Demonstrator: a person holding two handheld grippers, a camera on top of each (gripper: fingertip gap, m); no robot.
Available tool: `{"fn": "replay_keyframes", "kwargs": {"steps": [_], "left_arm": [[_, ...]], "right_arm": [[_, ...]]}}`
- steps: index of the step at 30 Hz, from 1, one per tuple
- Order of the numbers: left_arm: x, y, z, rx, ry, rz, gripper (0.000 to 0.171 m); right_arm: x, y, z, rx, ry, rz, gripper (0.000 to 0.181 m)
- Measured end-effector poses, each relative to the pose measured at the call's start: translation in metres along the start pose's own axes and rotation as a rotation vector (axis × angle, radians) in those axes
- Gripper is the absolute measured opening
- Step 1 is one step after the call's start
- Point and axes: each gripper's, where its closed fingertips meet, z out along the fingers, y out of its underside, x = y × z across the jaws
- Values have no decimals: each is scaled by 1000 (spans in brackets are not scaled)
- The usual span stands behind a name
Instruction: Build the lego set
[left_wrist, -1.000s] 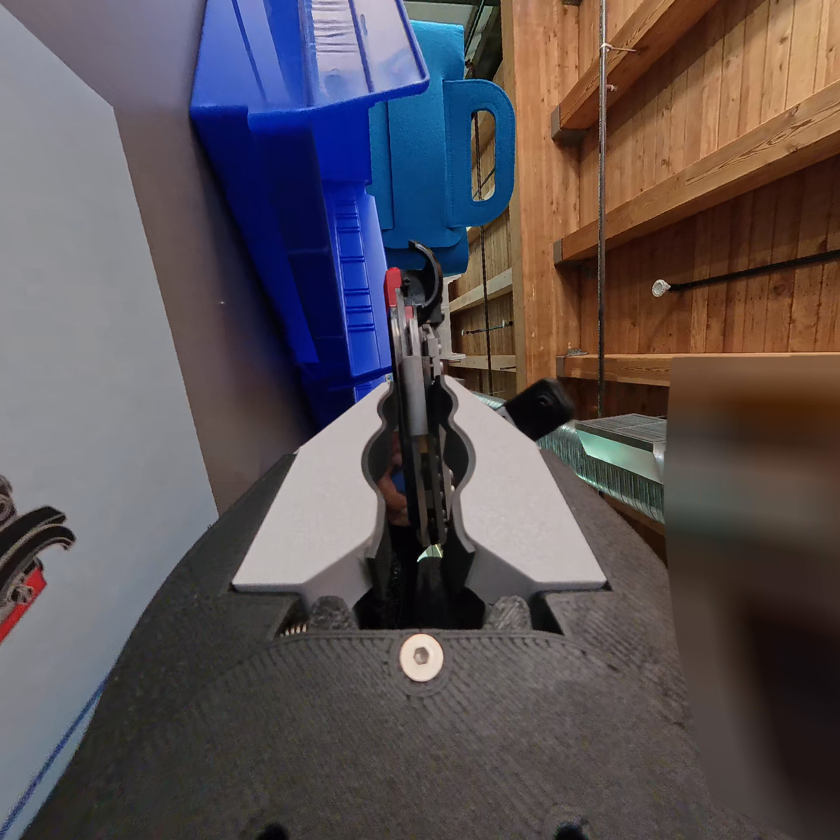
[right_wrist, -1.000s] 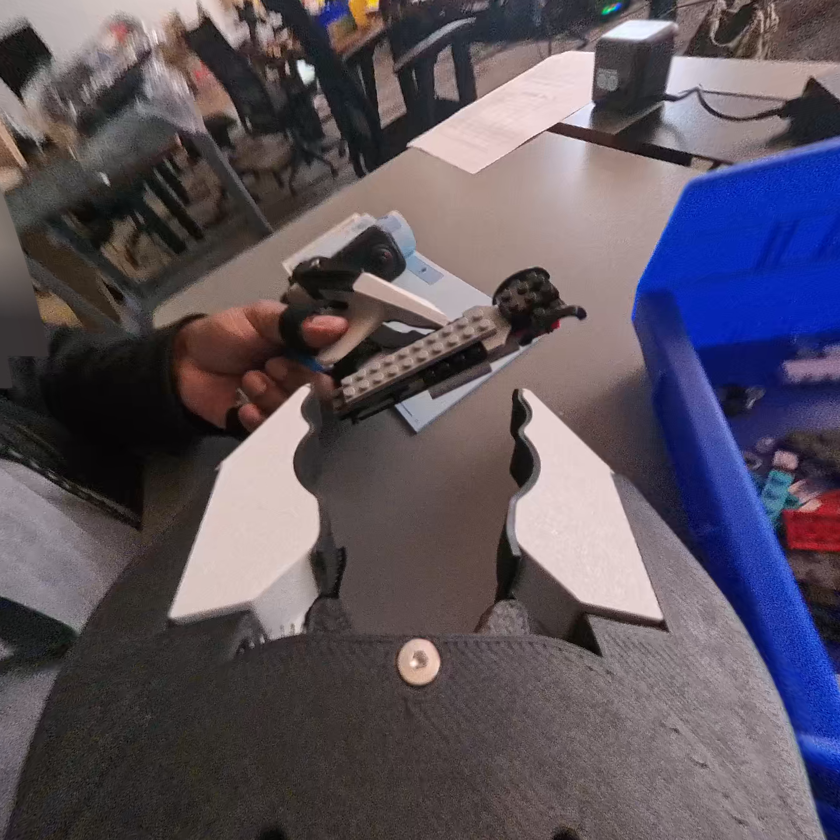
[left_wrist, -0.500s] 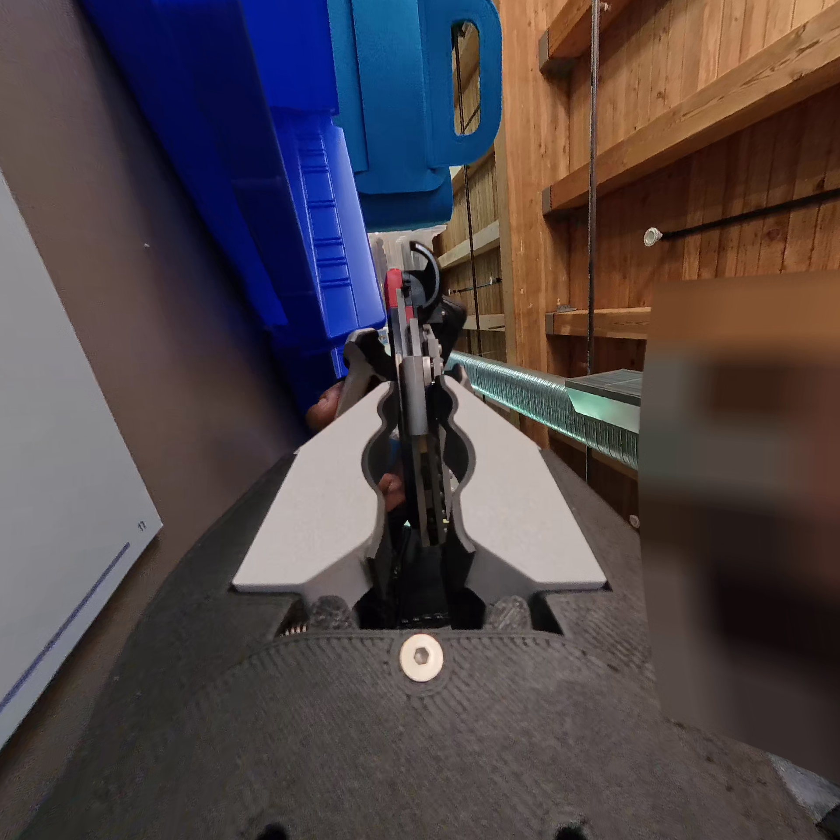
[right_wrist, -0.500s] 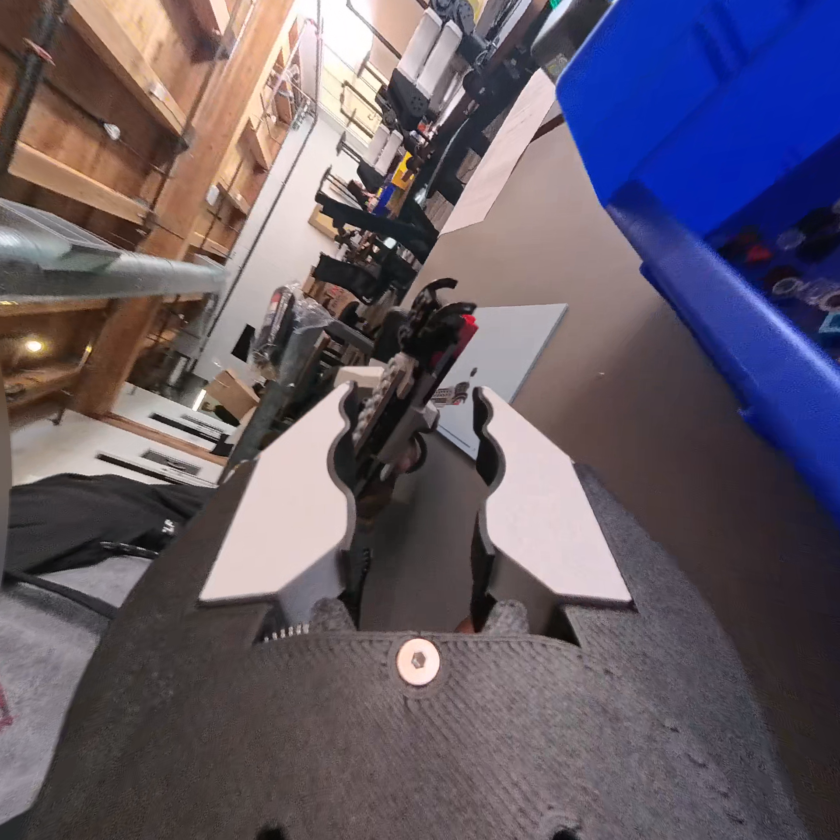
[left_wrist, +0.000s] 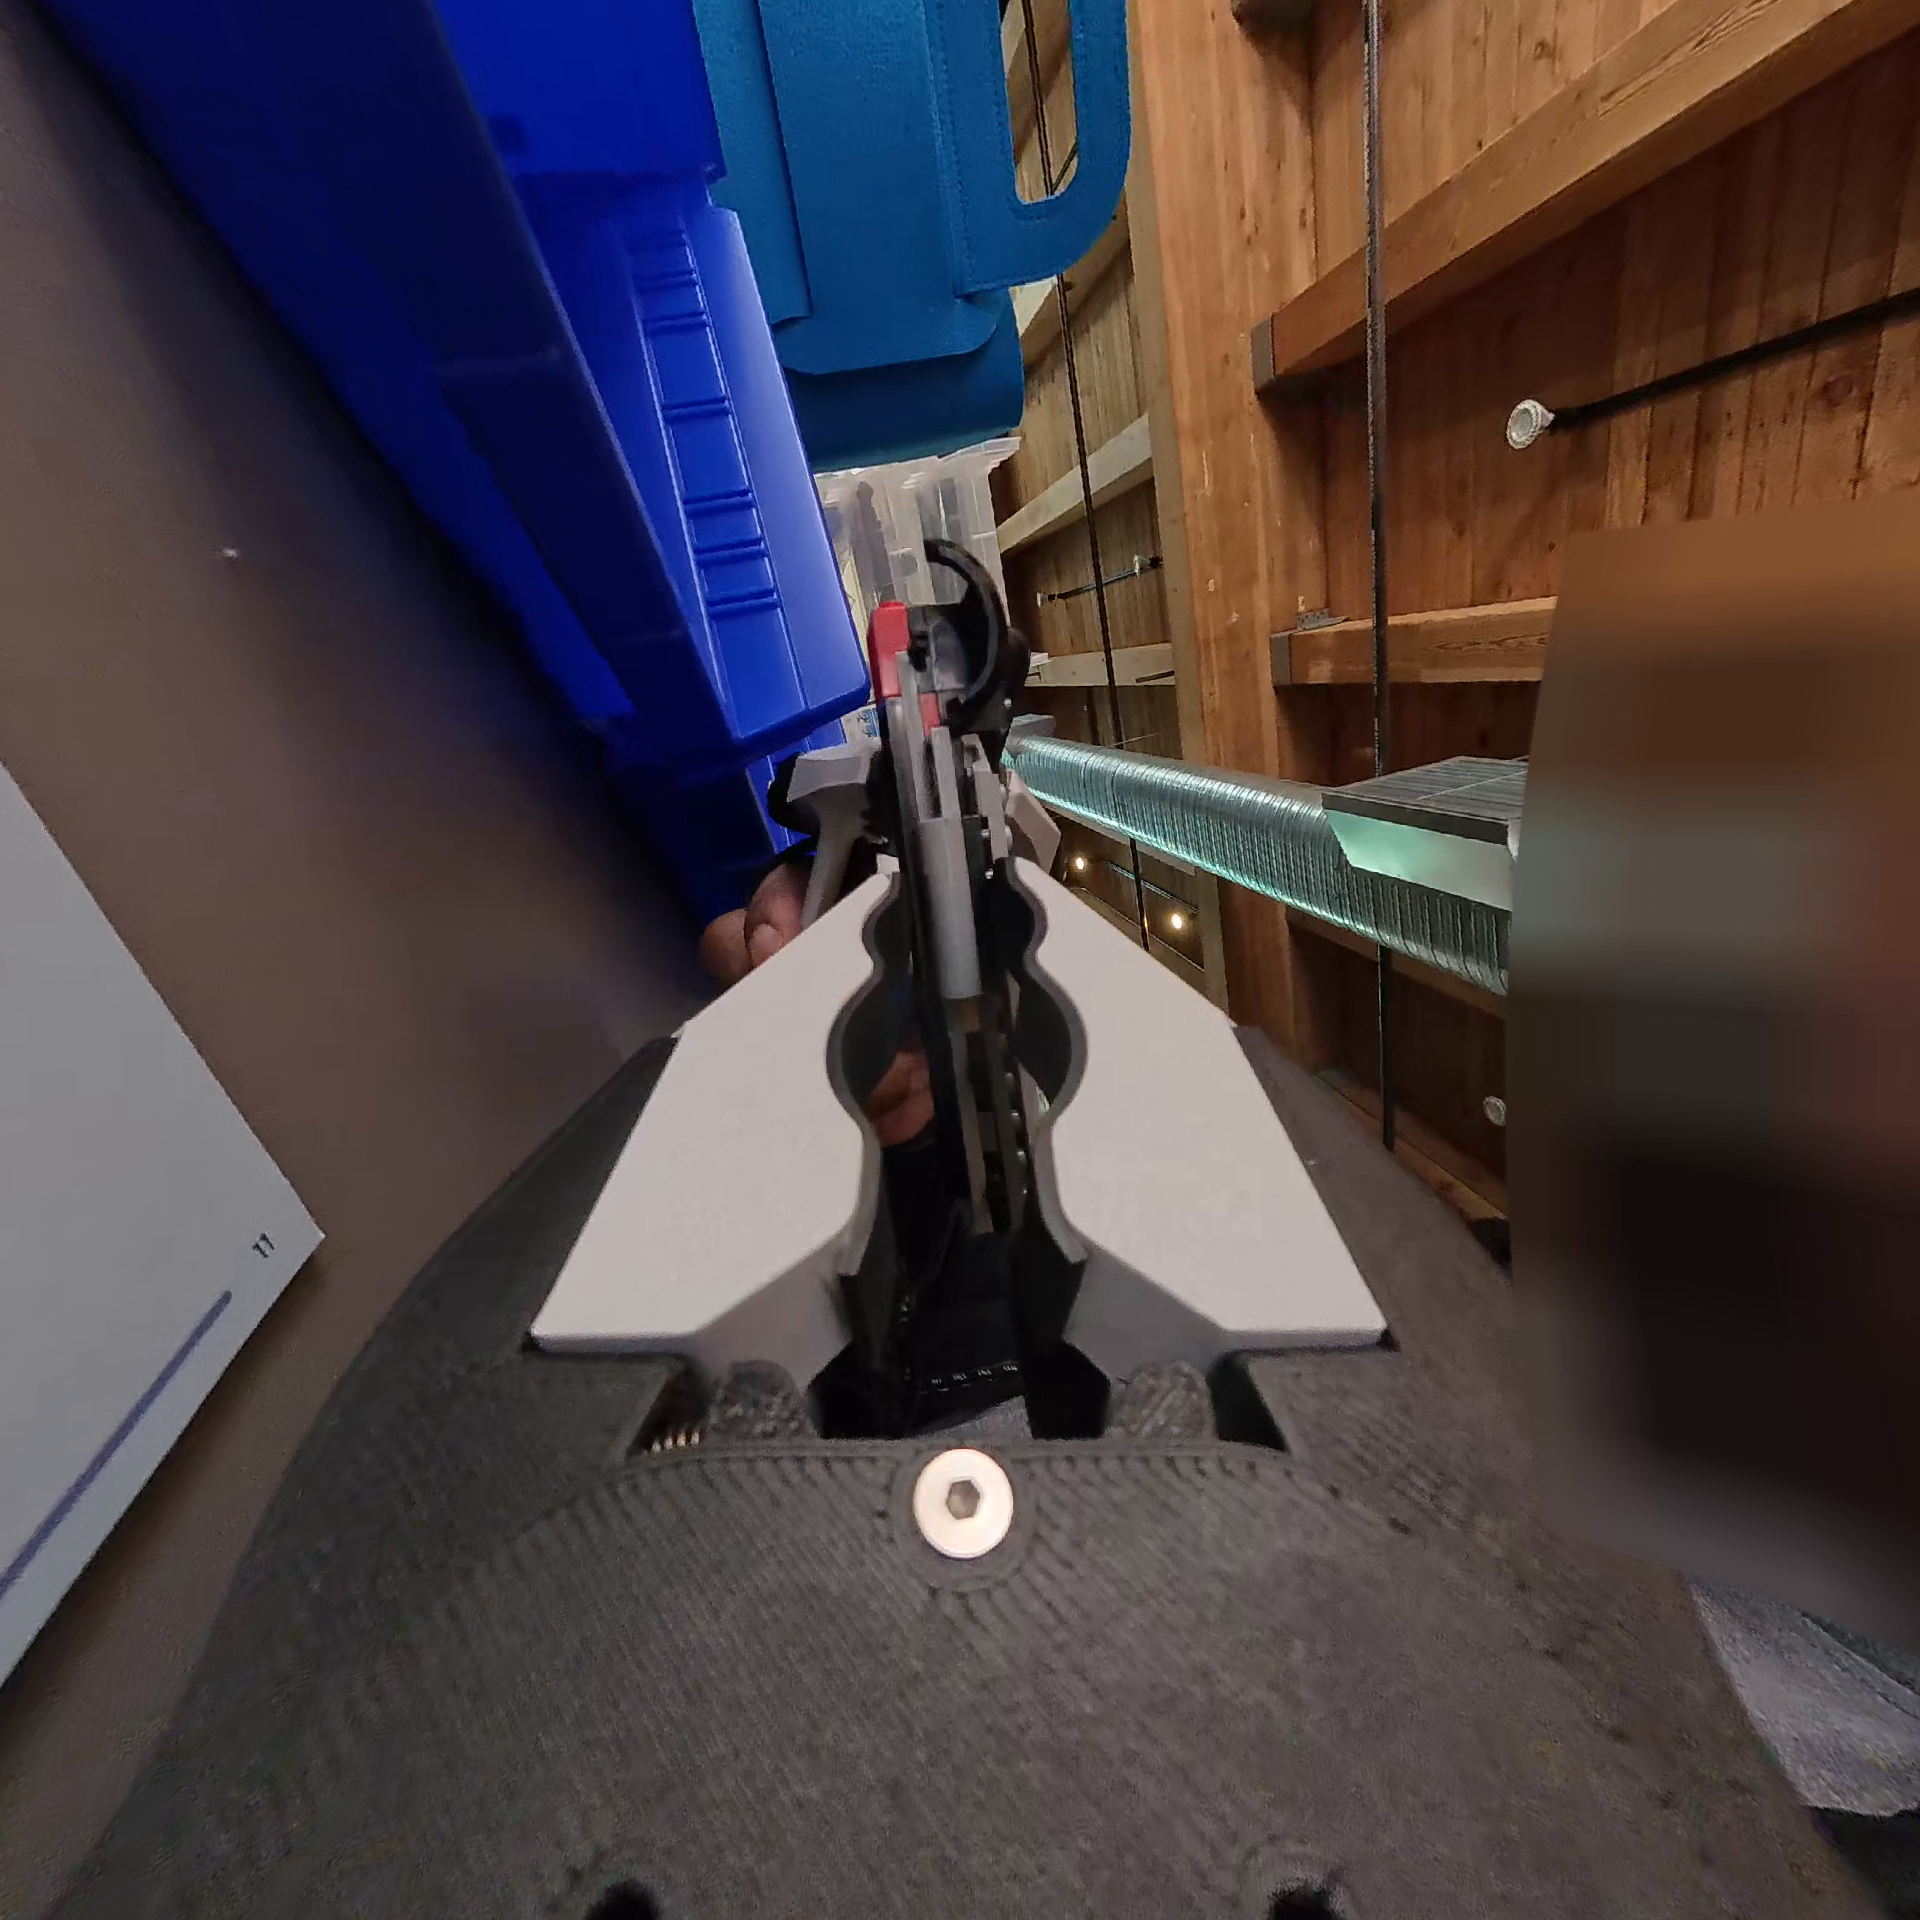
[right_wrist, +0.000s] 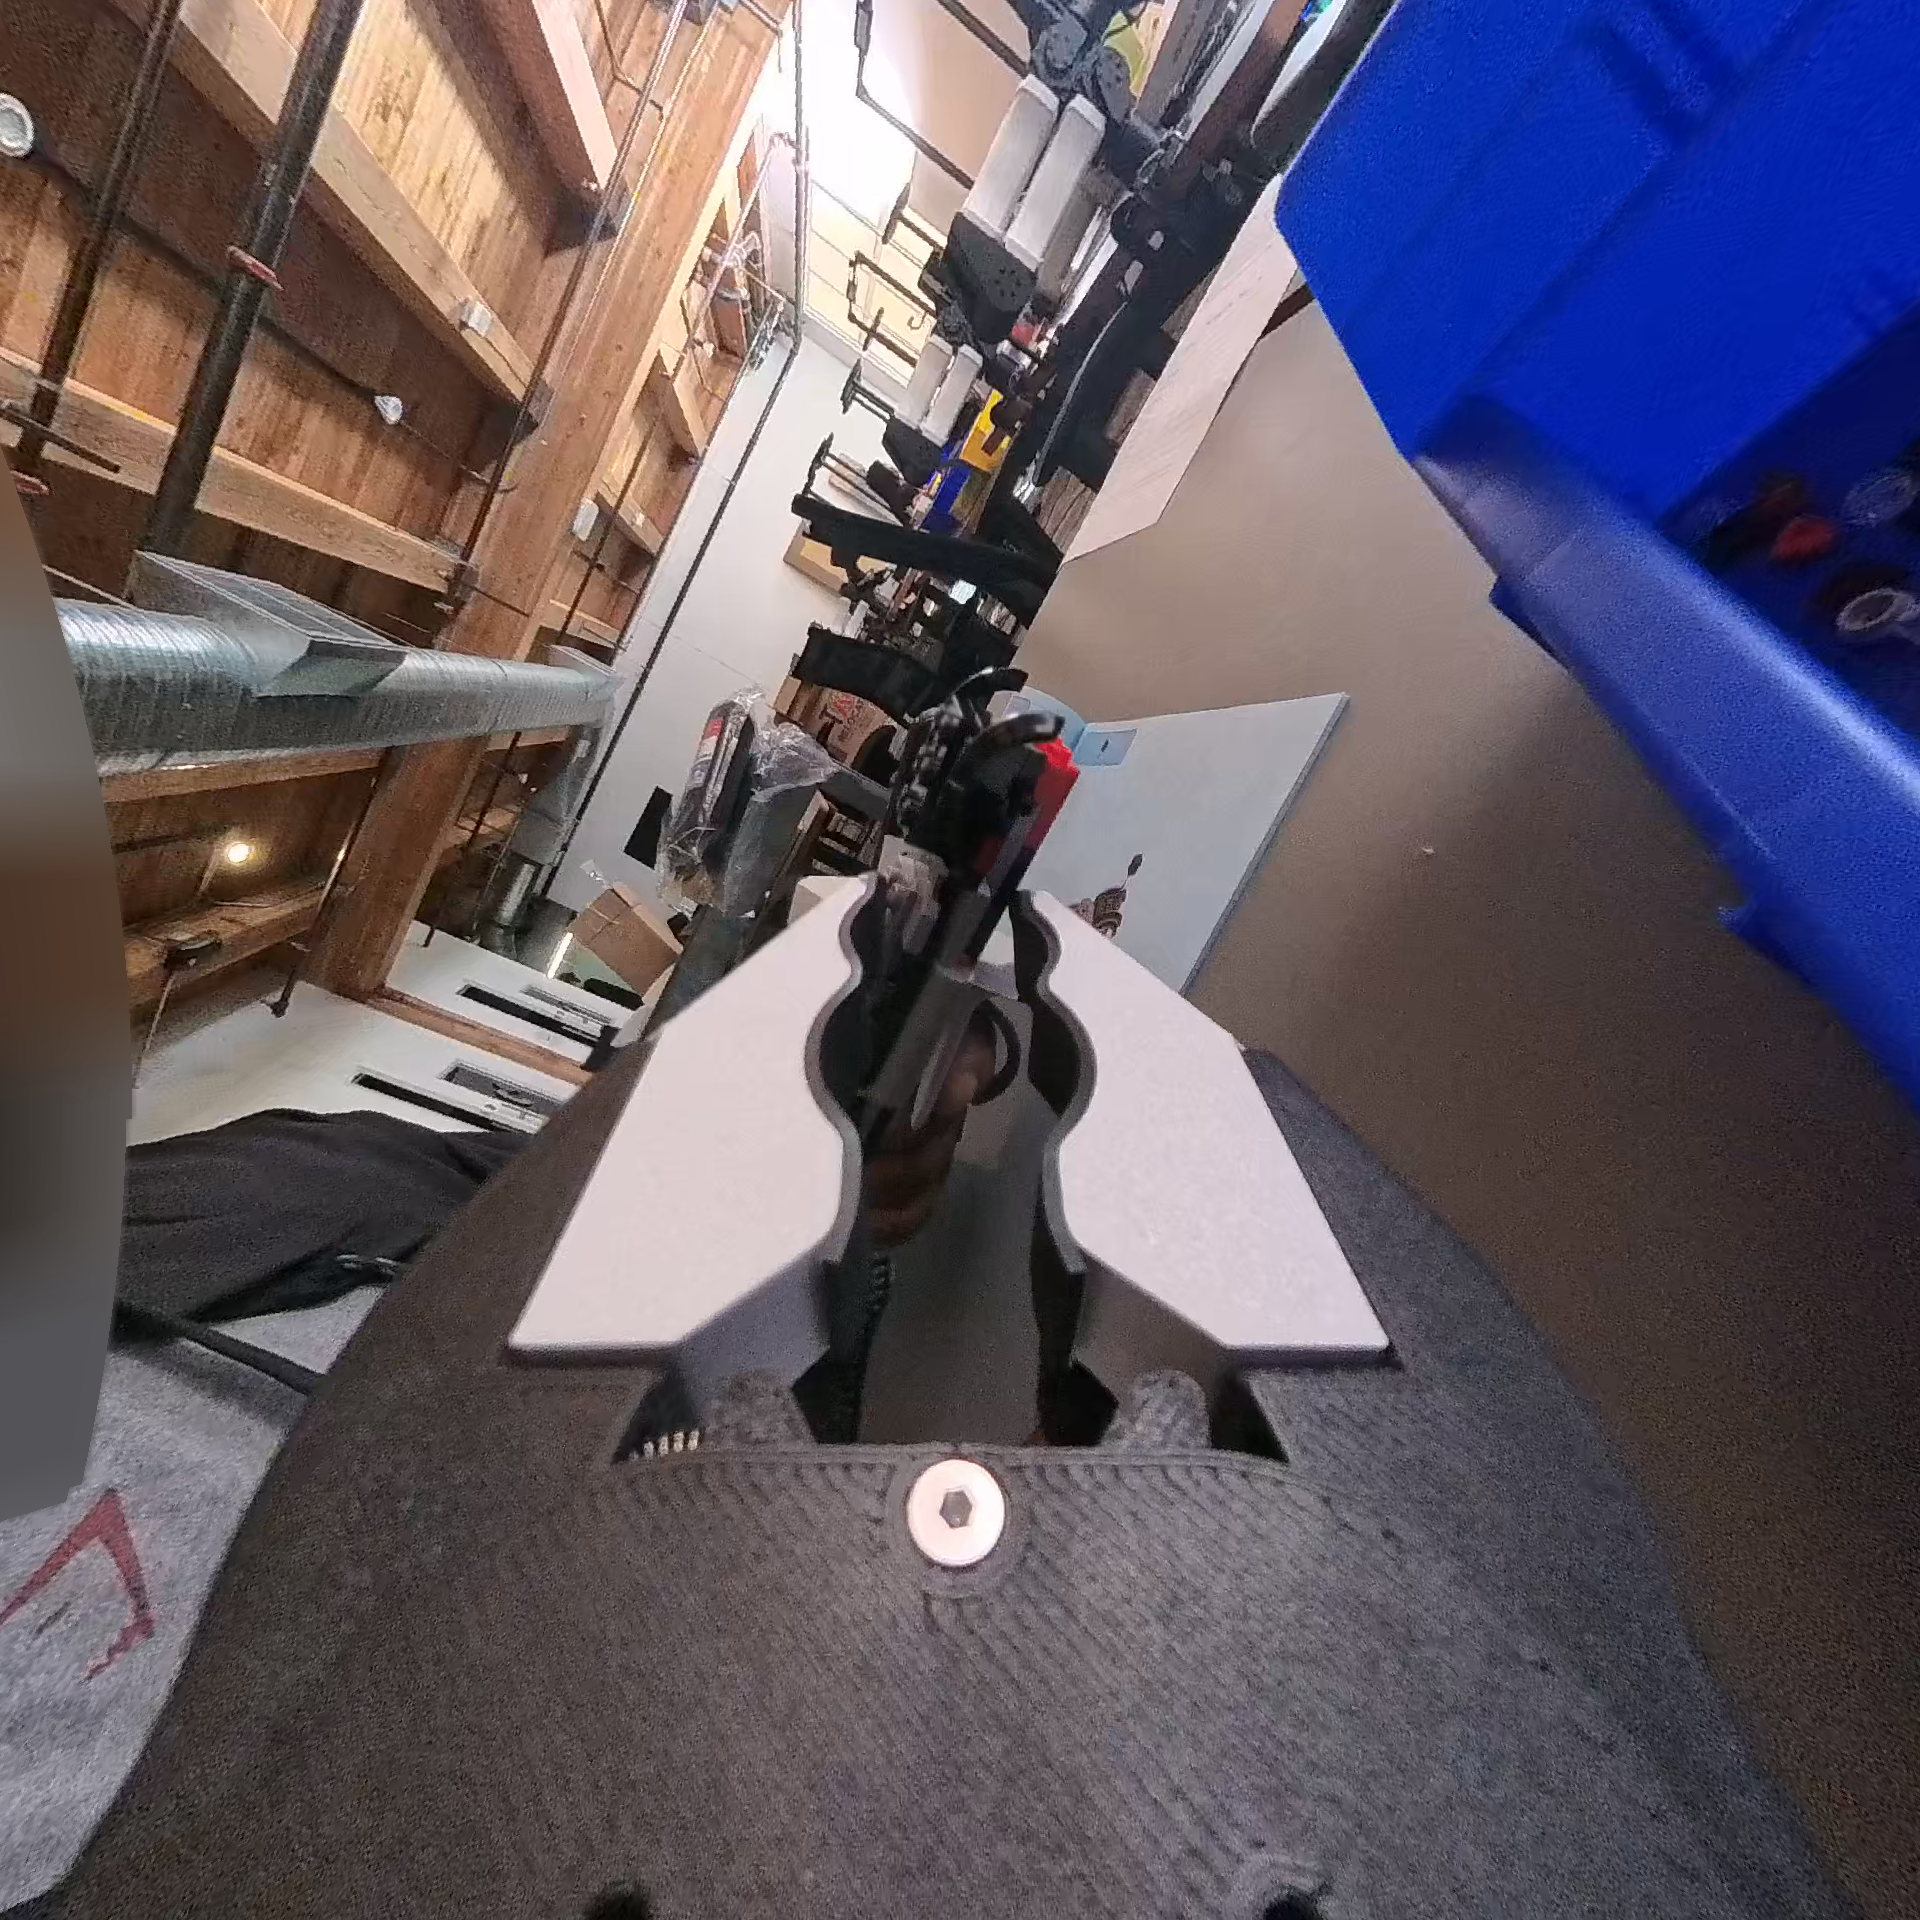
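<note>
A lego assembly (left_wrist: 940, 831) of grey plates and black parts with a red piece (left_wrist: 886, 649) at its far end stands edge-on between my left gripper's (left_wrist: 954, 883) jaws, which are shut on it. In the right wrist view the same assembly (right_wrist: 987, 821) sits tilted between my right gripper's (right_wrist: 943, 888) jaws, which have closed in on it. The right gripper's fingers (left_wrist: 826, 790) show beyond the assembly in the left wrist view, with a hand (left_wrist: 743, 930) behind them. Both grippers are held above the table (right_wrist: 1455, 1039).
A blue bin (right_wrist: 1662, 416) holding loose pieces stands on the table close beside the grippers; it also shows in the left wrist view (left_wrist: 582, 416). A pale instruction sheet (right_wrist: 1174, 810) lies on the table. A teal bag (left_wrist: 883, 208) sits behind the bin. Only a small space, under 4 cm, lies between the two pairs of fingers.
The right gripper swung round, came up to the assembly held in the left gripper, and narrowed its jaws onto it. The left gripper kept its hold and tilted slightly.
</note>
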Motion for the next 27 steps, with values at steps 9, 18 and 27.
{"fn": "replay_keyframes", "kwargs": {"steps": [9,18,27], "left_arm": [[2,0,0,-6,-5,37,16],[4,0,0,-25,-1,57,16],[5,6,1,-92,-40,126,28]], "right_arm": [[-2,-1,0,10,3,-15,24],[-5,-2,-1,23,9,-58,24],[-6,0,2,37,28,-114,23]]}}
